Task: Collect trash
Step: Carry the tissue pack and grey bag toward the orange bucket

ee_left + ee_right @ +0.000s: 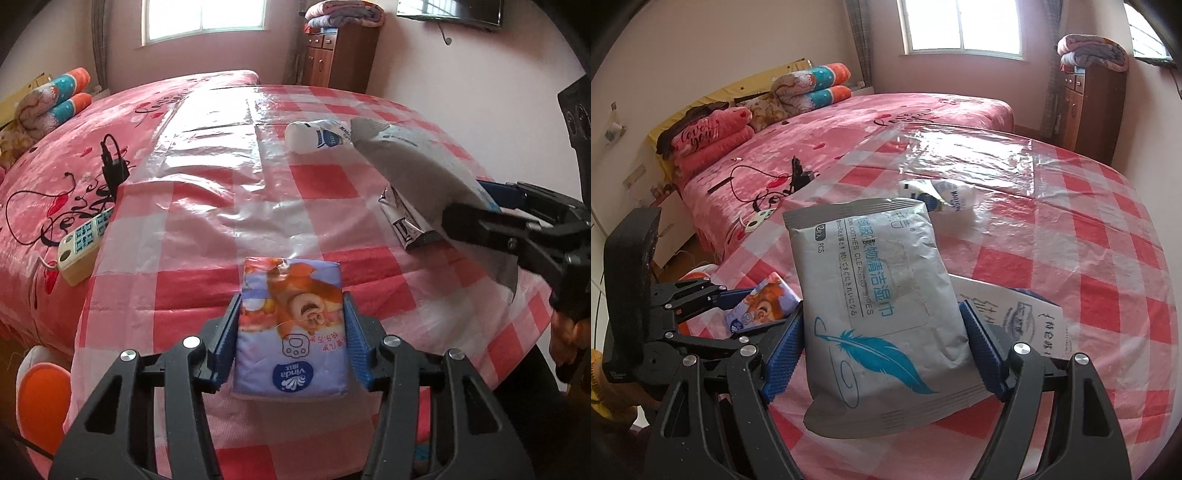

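Observation:
My left gripper (291, 314) is shut on a purple Vinda tissue pack (291, 325) with a cartoon bear, held above the checked tablecloth (207, 206). My right gripper (882, 343) is shut on a grey wet-wipes pack (879, 295) with a blue feather print; it also shows in the left wrist view (413, 173). A crumpled white bottle (314, 136) lies farther back on the table, also in the right wrist view (942, 199). A flattened white carton (406, 218) lies under the wipes pack, also at the right (1034, 317). The left gripper with the tissue pack (764, 306) is at the left.
The round table carries a red-and-white cloth under clear plastic. A pink bed (849, 125) stands beyond it with a power strip (81, 247), a black charger (114, 166) and rolled blankets (812, 85). A wooden cabinet (336, 55) stands at the back wall.

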Available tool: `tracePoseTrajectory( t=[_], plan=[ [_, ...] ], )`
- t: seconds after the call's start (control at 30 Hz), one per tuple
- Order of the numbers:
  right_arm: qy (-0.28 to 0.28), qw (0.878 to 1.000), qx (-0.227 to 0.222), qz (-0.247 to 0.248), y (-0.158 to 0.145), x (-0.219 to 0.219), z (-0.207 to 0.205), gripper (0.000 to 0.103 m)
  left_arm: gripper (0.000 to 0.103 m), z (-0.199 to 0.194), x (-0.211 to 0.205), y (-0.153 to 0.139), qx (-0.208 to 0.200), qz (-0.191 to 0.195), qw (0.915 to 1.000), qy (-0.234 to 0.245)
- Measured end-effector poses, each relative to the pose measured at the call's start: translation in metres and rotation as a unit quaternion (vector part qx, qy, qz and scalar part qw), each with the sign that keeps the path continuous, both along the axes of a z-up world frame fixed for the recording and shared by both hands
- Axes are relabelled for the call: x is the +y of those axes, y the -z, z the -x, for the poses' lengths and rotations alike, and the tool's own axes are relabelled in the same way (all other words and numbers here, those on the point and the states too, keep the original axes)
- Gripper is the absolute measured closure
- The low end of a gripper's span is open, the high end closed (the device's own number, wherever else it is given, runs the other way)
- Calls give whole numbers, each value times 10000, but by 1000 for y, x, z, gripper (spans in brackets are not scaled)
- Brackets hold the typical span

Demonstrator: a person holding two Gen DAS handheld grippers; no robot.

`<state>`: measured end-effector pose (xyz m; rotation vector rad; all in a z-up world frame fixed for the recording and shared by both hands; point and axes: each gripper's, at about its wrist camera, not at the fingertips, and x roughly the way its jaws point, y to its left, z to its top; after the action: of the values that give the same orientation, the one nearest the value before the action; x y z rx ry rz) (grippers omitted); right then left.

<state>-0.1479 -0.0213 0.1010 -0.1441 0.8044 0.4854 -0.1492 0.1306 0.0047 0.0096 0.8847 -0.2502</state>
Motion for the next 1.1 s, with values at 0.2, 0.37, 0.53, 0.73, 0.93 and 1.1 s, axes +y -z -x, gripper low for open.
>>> tracePoseTrajectory(
  t=[0.2, 0.37, 0.53, 0.73, 0.93, 1.1],
  plan=[
    [-169, 9998, 45, 45, 0, 14, 6, 23, 50, 8, 13, -3, -12, 138, 9996, -241],
    [-359, 9992, 162, -10, 1, 29, 9, 23, 50, 20, 36, -13, -95, 349, 9982, -478],
    [-646, 9977, 221, 4, 1, 54, 17, 23, 50, 32, 62, -23, -224, 460, 9956, -784],
    [-1063, 9941, 191, 101, -3, 90, 28, 23, 50, 50, 100, -33, -358, 531, 9900, -1254],
    [-1587, 9868, 208, 226, -3, 134, 42, 23, 50, 74, 146, -34, -367, 609, 9794, -1890],
    [-1998, 9791, 252, 303, -1, 166, 50, 23, 50, 94, 185, -29, -326, 608, 9675, -2433]
  ],
)
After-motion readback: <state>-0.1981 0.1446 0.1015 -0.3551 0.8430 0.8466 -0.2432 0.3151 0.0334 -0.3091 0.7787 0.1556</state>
